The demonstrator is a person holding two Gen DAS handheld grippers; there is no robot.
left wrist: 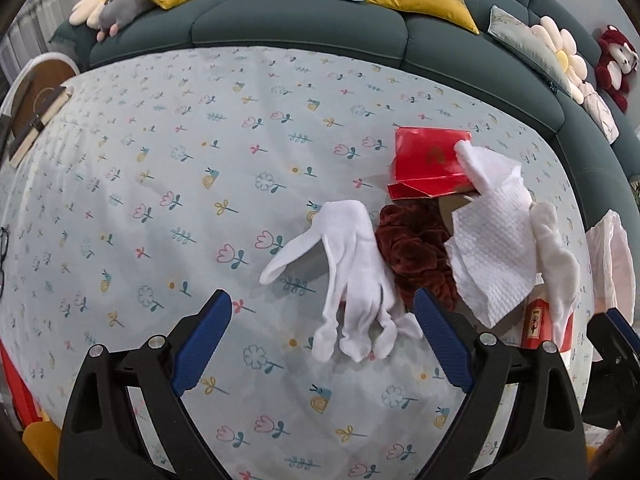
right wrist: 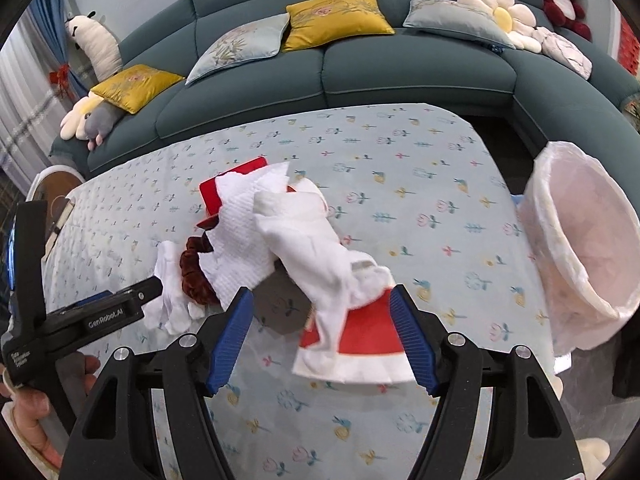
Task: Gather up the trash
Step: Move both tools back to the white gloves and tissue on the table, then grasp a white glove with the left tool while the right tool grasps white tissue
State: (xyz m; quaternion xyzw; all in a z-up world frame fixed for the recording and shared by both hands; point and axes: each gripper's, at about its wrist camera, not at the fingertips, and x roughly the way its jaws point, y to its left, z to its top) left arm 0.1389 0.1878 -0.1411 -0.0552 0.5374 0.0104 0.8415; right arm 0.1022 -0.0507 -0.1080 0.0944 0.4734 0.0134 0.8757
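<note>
A heap of litter lies on the flowered tablecloth (left wrist: 200,184). It holds a white glove (left wrist: 352,280), a dark red scrunchie (left wrist: 416,252), a red envelope (left wrist: 428,164), and a paper towel (left wrist: 492,248). My left gripper (left wrist: 322,304) is open just above the cloth, and that glove's finger ends lie between its blue pads. My right gripper (right wrist: 322,294) is open too. A red-and-white paper cup (right wrist: 360,340) lies between its fingers with a second white glove (right wrist: 316,248) draped over it. The right pad is at the cup's edge, while the left pad stands apart.
A bin with a pale pink liner (right wrist: 580,240) stands at the table's right edge. A teal sofa (right wrist: 400,76) with cushions and plush toys wraps the far side. A book (left wrist: 36,120) rests on a round side table at the left. A hand (right wrist: 28,408) holds the left gripper.
</note>
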